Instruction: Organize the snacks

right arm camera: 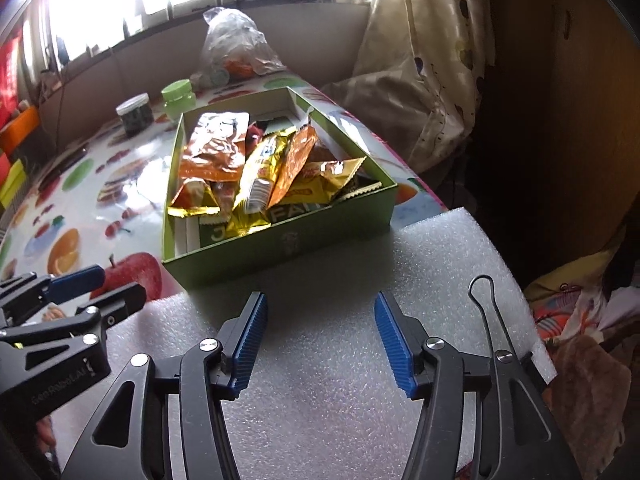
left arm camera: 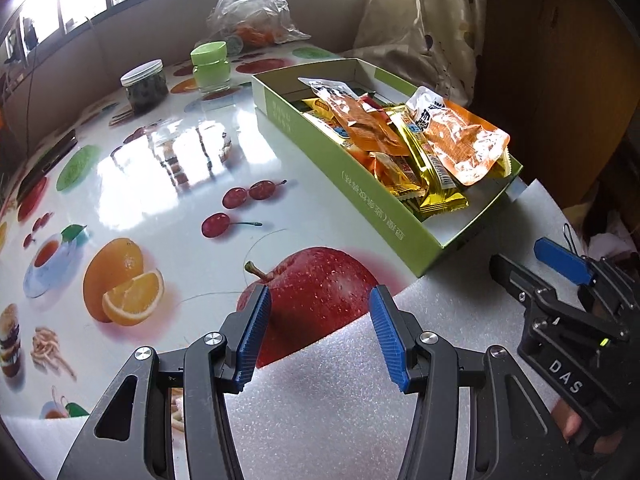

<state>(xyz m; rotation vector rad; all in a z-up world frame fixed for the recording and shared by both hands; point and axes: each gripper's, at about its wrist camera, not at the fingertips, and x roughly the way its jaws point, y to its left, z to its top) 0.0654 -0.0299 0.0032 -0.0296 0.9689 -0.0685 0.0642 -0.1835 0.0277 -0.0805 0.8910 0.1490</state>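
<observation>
A green cardboard box (left arm camera: 360, 196) (right arm camera: 280, 244) lies on the fruit-print table, filled with several orange and gold snack packets (left arm camera: 424, 140) (right arm camera: 260, 168). My left gripper (left arm camera: 316, 336) is open over the table's near edge, left of the box, with nothing between its blue pads. My right gripper (right arm camera: 318, 340) is open above a white foam sheet (right arm camera: 320, 360) just in front of the box, also empty. Each gripper shows at the side of the other's view: the right one (left arm camera: 532, 268) and the left one (right arm camera: 104, 288).
A dark-filled jar with a white lid (left arm camera: 144, 84) and a green-lidded jar (left arm camera: 210, 66) stand at the back of the table. A clear plastic bag (left arm camera: 252, 12) lies behind them. A curtain (left arm camera: 420, 20) hangs at the right. A black binder clip (right arm camera: 488, 312) sits by the foam's right edge.
</observation>
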